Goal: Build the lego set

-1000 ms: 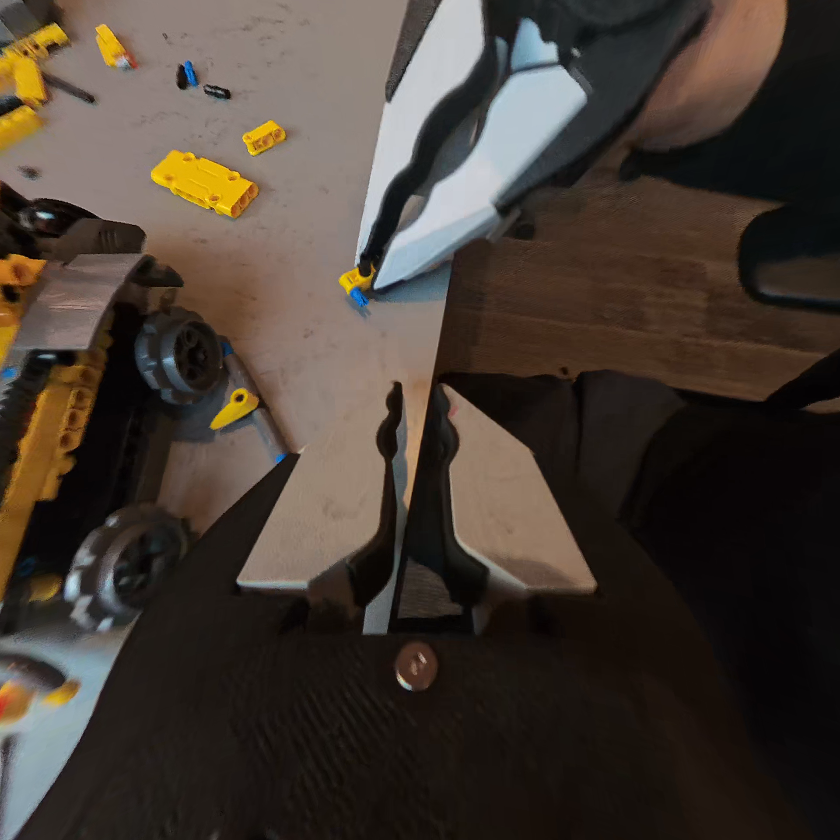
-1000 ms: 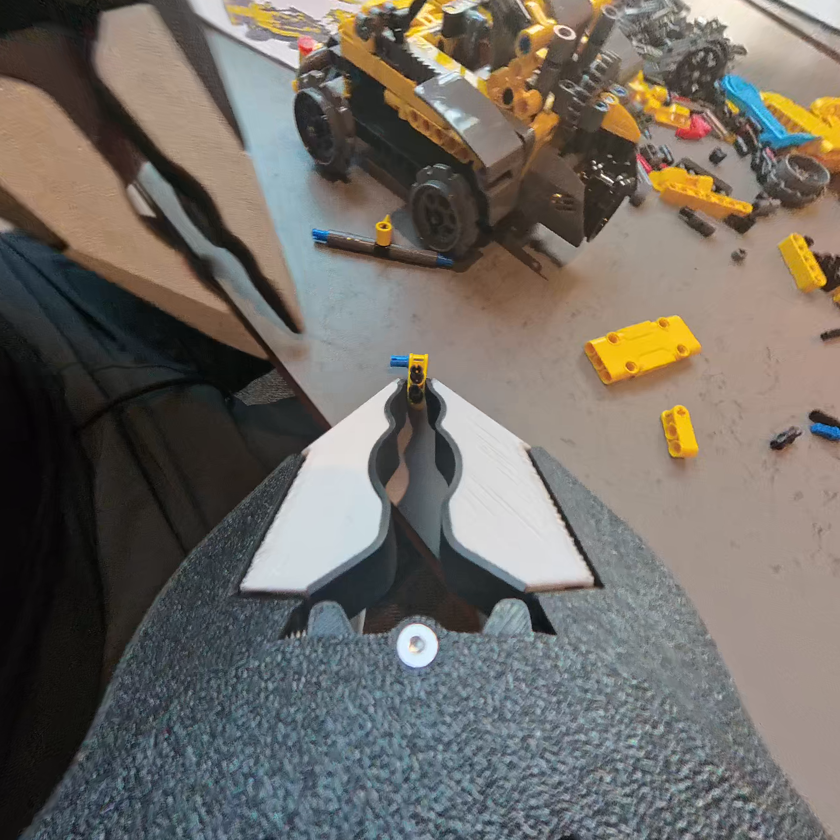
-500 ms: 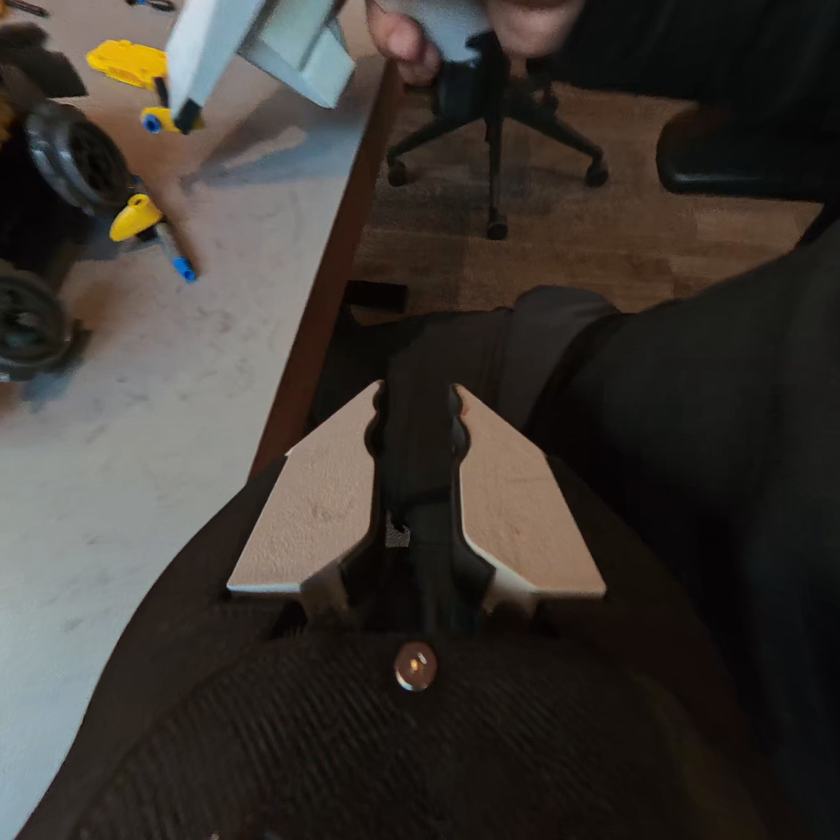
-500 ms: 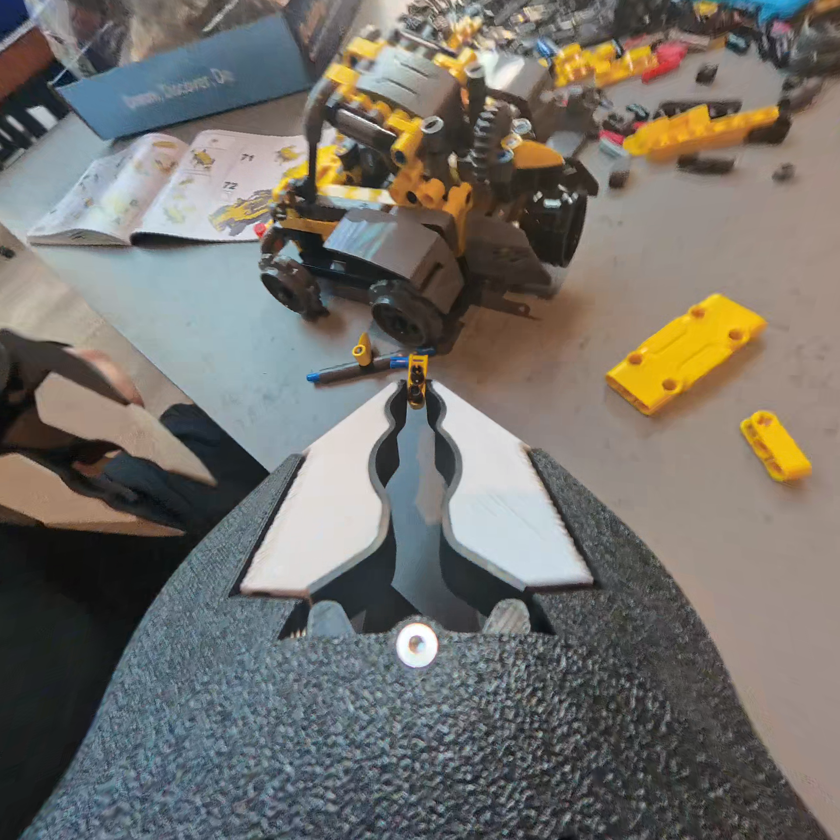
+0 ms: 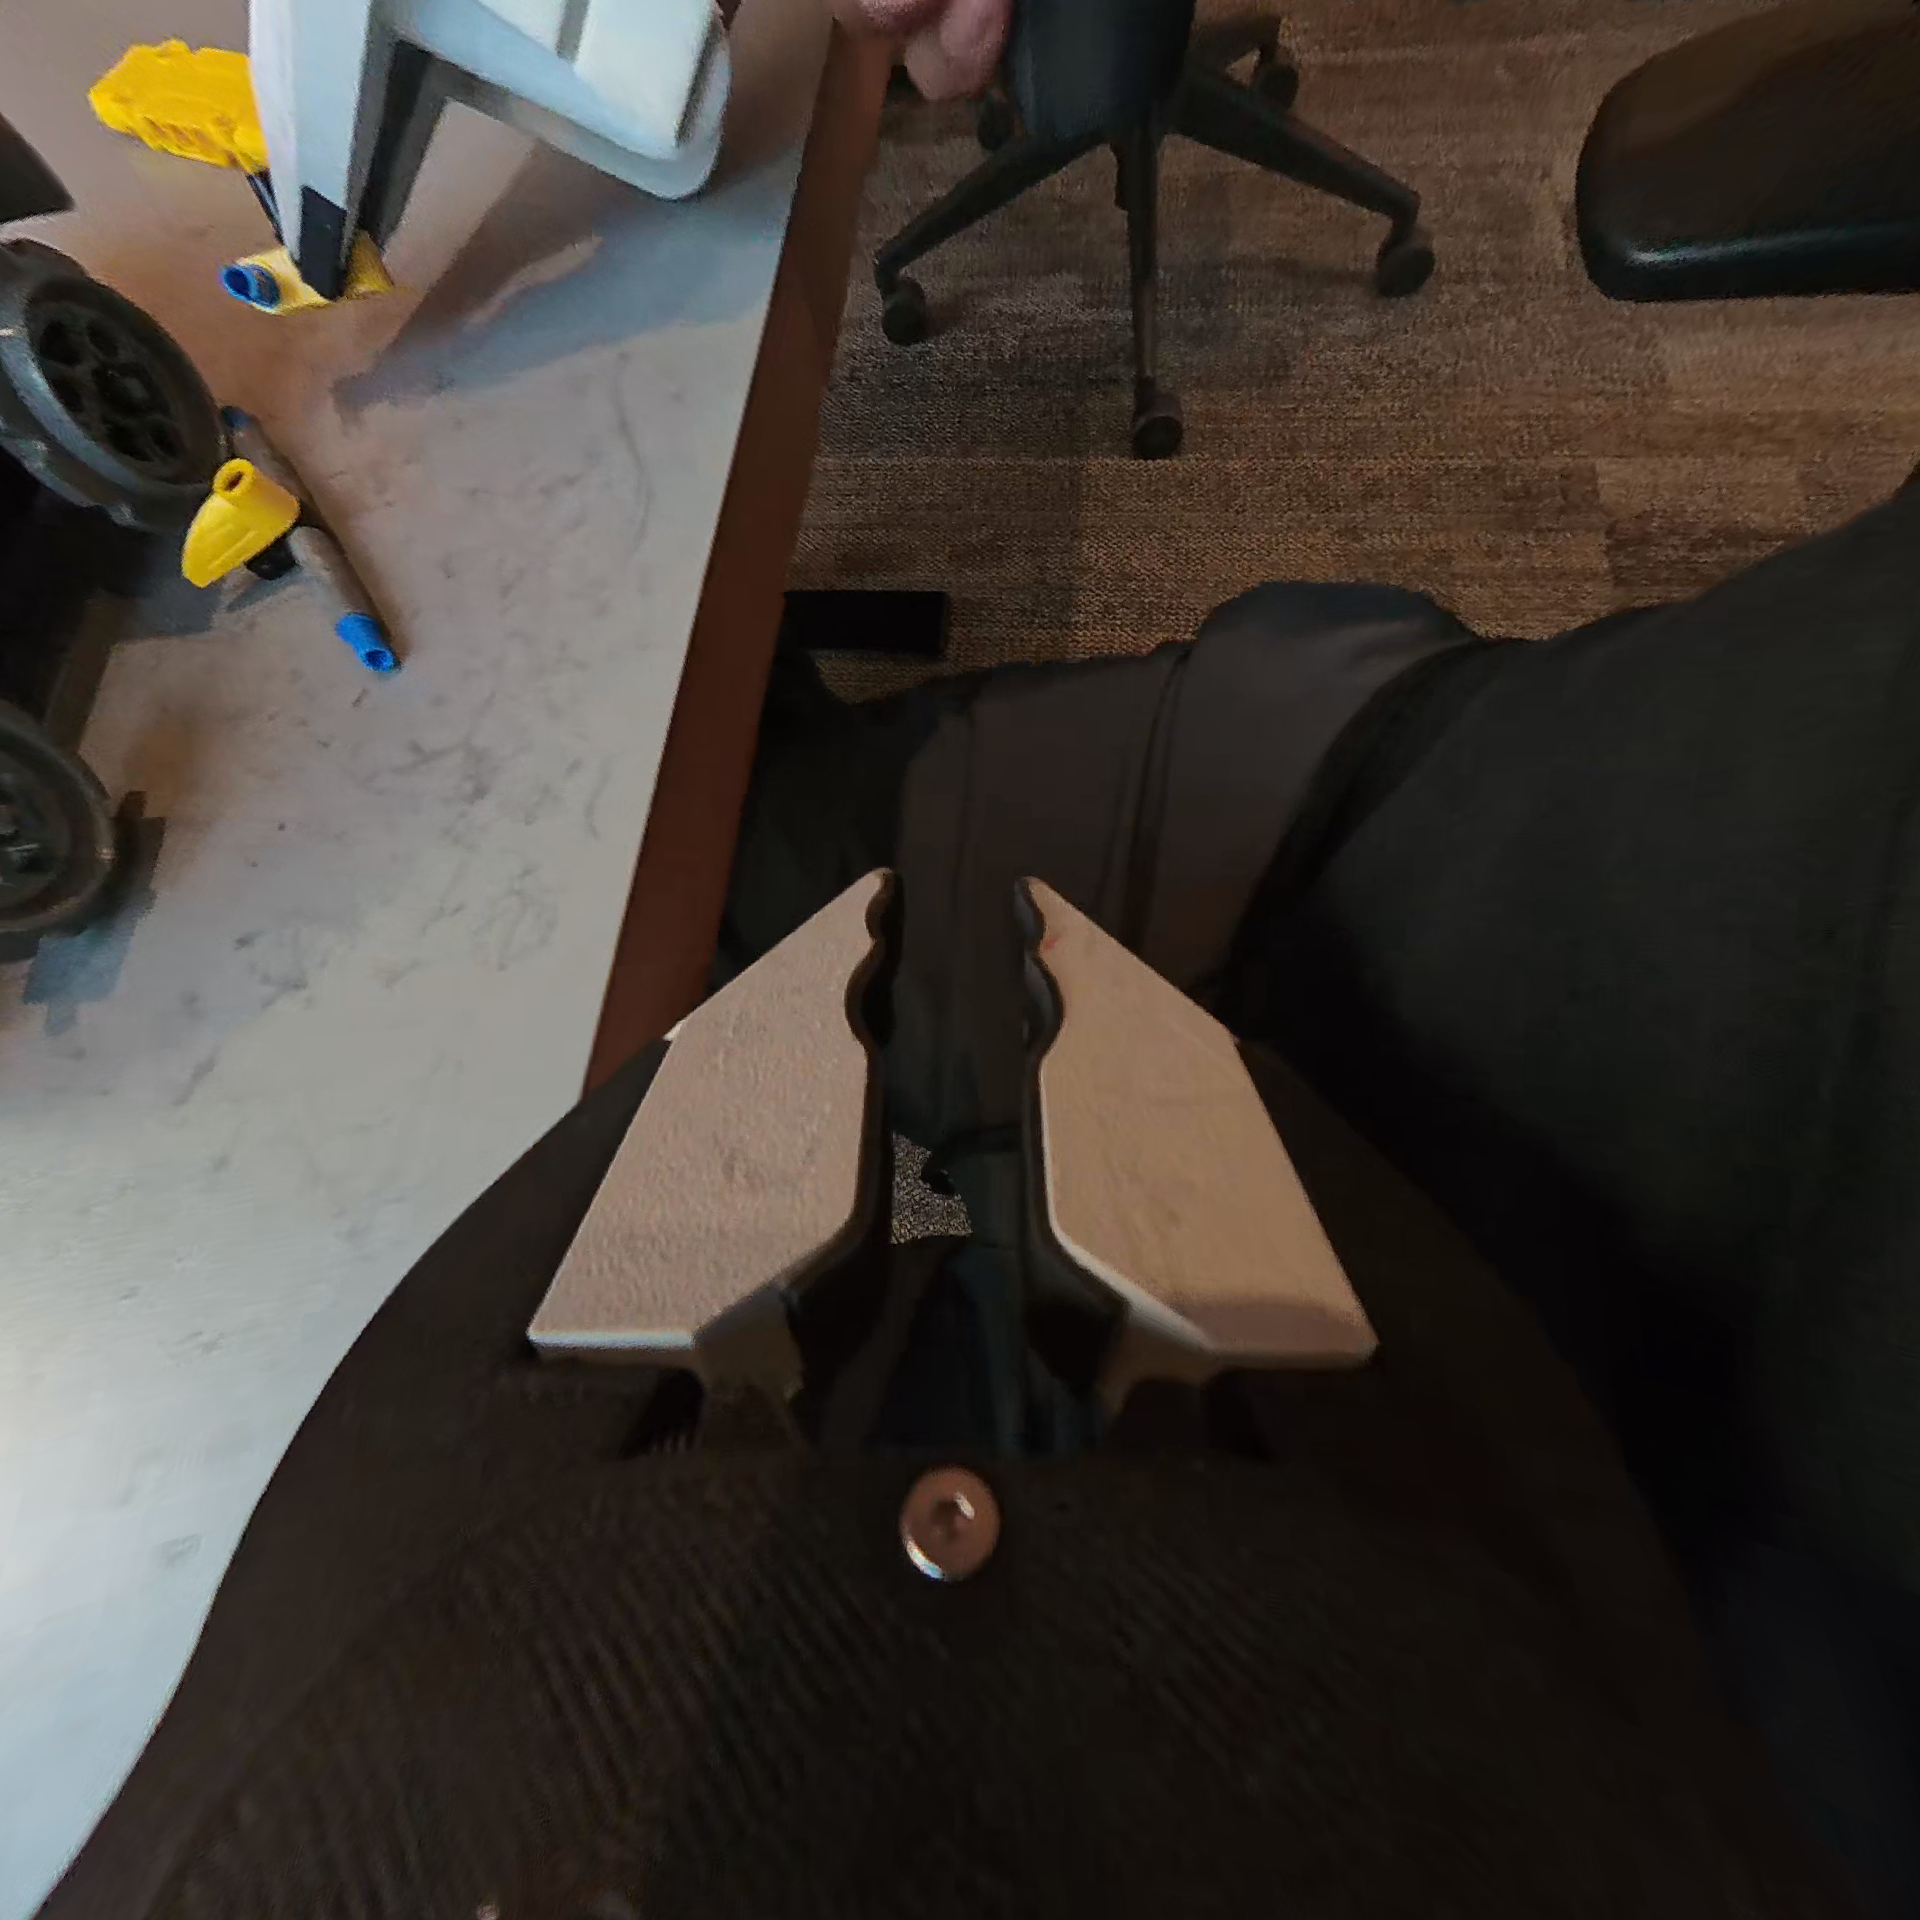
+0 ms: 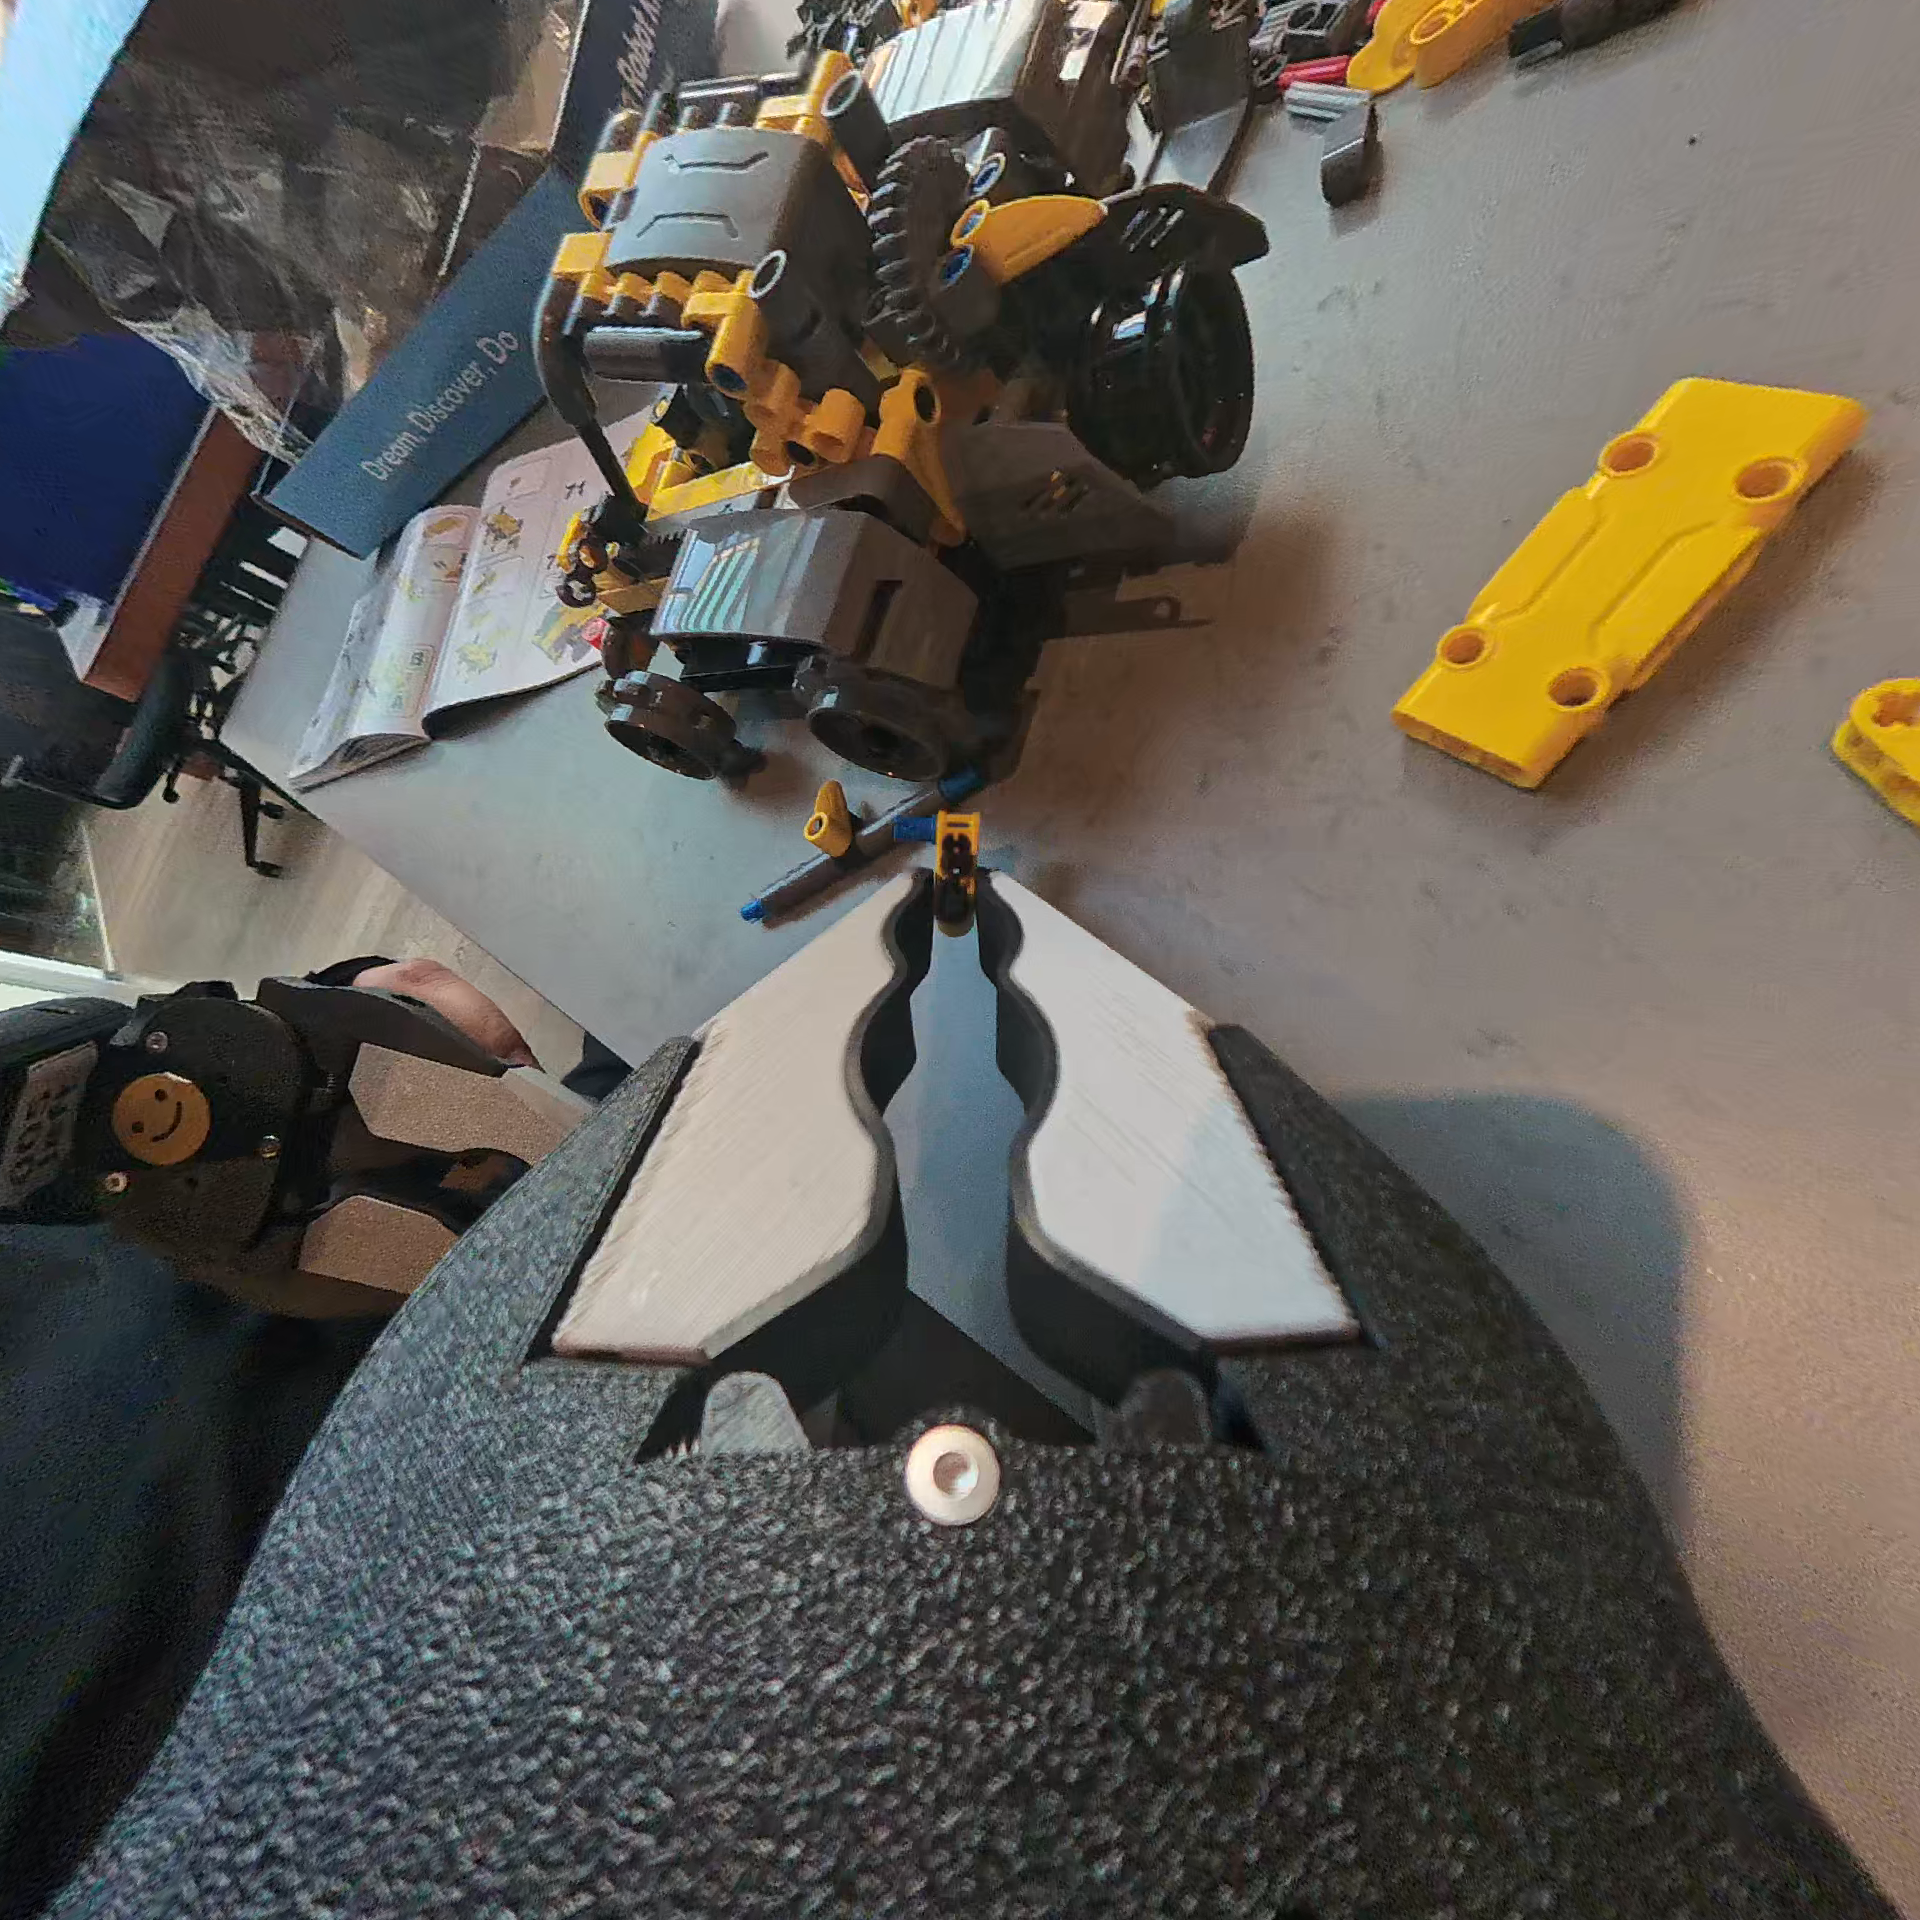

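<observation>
- The right gripper (image 6: 951, 883) is closed on a small yellow connector piece (image 6: 956, 854), which is pinched at the fingertips just above the grey table (image 6: 1558, 935); a blue pin is seen projecting from the piece in the left wrist view.
- The left gripper (image 5: 951, 894) is held off the near edge of the table, over dark clothing; its jaws are parted and nothing is held between them.
- Just beyond the held piece, a dark axle with blue ends (image 6: 852, 852) is laid on the table, with a yellow bush (image 6: 828, 826) fitted on it.
- A yellow-and-grey brick-built vehicle (image 6: 883, 416) is stood behind the axle, its near wheels close to it.
- A long yellow panel (image 6: 1621, 582) is laid to the right, well apart from the vehicle.
- An open instruction booklet (image 6: 447, 623) is laid to the left of the vehicle.
- An office chair base (image 5: 1143, 208) is seen on the carpet beyond the table edge.
</observation>
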A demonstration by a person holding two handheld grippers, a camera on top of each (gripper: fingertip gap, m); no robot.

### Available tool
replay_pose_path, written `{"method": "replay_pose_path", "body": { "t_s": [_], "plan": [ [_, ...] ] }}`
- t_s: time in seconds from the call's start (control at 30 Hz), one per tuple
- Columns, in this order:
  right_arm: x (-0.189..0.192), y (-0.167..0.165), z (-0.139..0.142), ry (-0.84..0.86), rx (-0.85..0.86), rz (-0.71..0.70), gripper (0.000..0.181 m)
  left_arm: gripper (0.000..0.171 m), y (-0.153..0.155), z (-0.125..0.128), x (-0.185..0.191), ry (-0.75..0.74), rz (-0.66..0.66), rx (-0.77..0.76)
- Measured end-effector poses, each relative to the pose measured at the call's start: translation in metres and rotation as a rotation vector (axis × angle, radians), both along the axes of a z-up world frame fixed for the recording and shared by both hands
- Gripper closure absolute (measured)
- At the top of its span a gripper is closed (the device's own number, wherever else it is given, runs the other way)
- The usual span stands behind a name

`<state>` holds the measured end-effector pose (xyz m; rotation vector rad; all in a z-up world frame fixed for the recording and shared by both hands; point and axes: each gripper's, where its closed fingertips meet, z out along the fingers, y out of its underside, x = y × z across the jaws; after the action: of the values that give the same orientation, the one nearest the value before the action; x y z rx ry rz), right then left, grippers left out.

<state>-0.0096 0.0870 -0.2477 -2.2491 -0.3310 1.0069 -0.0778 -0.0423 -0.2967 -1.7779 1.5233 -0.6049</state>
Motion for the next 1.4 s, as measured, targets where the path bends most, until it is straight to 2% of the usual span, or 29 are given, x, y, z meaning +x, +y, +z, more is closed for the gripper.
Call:
{"method": "replay_pose_path", "body": {
  "t_s": [0.23, 0.4, 0.6, 0.67, 0.77, 0.9, 1.13, 1.3, 1.4],
  "plan": [
    [0.003, 0.003, -0.003, 0.011, -0.017, -0.076, 0.174, 0.154, -0.002, 0.004, 0.003, -0.004, 0.026, 0.005],
    [0.008, 0.002, -0.004, -0.055, 0.016, -0.096, 0.171, 0.155, -0.004, -0.001, 0.004, 0.017, 0.025, 0.017],
    [0.015, -0.004, 0.003, -0.055, 0.072, -0.088, 0.156, 0.155, -0.002, -0.004, 0.000, 0.049, 0.052, 0.032],
    [0.027, -0.003, 0.001, -0.117, 0.106, -0.100, 0.155, 0.155, 0.000, -0.004, -0.004, 0.061, 0.071, 0.048],
    [0.038, -0.007, 0.001, -0.216, 0.192, -0.049, 0.151, 0.155, 0.002, -0.003, -0.009, 0.059, 0.099, 0.046],
    [0.033, -0.015, 0.000, -0.268, 0.296, 0.048, 0.146, 0.156, 0.005, -0.006, -0.017, 0.062, 0.135, 0.022],
    [0.028, -0.008, 0.007, -0.404, 0.488, 0.079, 0.146, 0.160, 0.007, -0.009, -0.029, 0.067, 0.184, 0.034],
    [0.022, -0.001, 0.012, -0.390, 0.518, 0.100, 0.146, 0.160, 0.006, -0.012, -0.043, 0.076, 0.219, 0.040],
    [0.023, 0.004, 0.008, -0.368, 0.451, 0.098, 0.137, 0.161, 0.008, -0.010, -0.052, 0.072, 0.245, 0.049]
  ]
}}
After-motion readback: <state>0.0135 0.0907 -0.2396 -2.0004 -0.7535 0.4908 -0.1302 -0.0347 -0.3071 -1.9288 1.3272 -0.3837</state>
